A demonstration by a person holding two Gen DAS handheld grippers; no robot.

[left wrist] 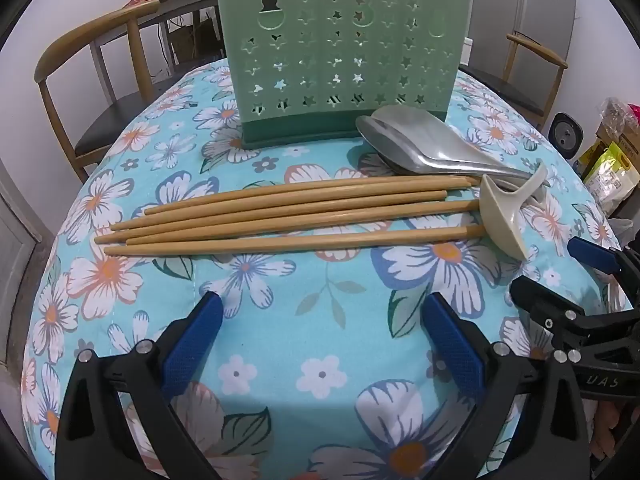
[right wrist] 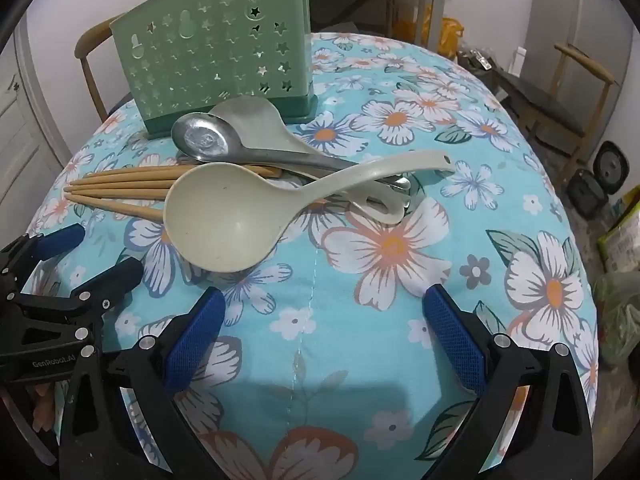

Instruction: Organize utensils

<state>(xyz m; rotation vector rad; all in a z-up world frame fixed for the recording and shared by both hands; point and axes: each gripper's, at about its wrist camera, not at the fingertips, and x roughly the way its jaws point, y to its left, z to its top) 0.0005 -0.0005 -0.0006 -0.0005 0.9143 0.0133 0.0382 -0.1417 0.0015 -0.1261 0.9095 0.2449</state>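
Observation:
A green perforated utensil holder (left wrist: 340,56) stands upright at the far side of the floral tablecloth; it also shows in the right wrist view (right wrist: 216,52). Several wooden chopsticks (left wrist: 288,216) lie side by side in front of it, also seen in the right wrist view (right wrist: 120,188). A metal spoon (right wrist: 204,140) and a grey rice paddle (right wrist: 256,116) lie by the holder's base. A cream ladle (right wrist: 224,220) lies across them, seen edge-on in the left wrist view (left wrist: 504,216). My left gripper (left wrist: 322,320) is open and empty, short of the chopsticks. My right gripper (right wrist: 320,316) is open and empty, near the ladle.
The round table (right wrist: 400,320) carries a blue floral cloth. Wooden chairs (left wrist: 92,92) stand around it, one on the right (right wrist: 568,92). Bags and packages (left wrist: 608,160) sit on the floor to the right. Each gripper shows at the edge of the other's view (right wrist: 60,272).

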